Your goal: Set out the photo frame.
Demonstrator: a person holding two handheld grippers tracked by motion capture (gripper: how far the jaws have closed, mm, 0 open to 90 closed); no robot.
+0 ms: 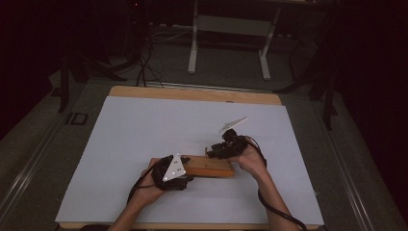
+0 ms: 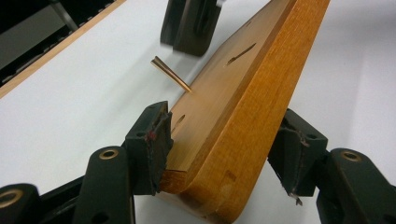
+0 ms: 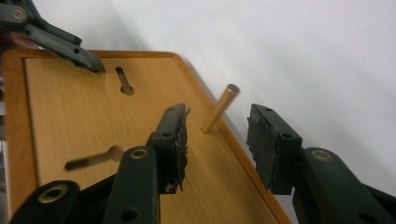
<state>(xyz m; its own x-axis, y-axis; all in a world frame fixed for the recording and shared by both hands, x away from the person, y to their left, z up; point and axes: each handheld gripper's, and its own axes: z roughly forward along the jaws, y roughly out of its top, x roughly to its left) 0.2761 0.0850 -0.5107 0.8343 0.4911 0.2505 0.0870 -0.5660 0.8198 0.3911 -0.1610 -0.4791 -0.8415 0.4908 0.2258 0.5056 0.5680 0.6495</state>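
Both forearms enter from near edge of table. Left hand [image 1: 155,179] near middle of near edge, holds left gripper [image 2: 219,140]; jaws clamped on end of wooden board [image 2: 243,93], one each side. Right hand [image 1: 252,159] just beyond, right gripper [image 3: 217,135] angled left, jaws spread apart, brass pin [image 3: 220,108] between, untouched.

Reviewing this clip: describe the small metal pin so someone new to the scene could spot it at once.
On the white table cover lies a wooden board, held at one end by the left gripper. Near its other end a thin brass-coloured pin stands up from the board, between the right gripper's open fingers. It is the only upright metal piece; the board's other marks are slots.
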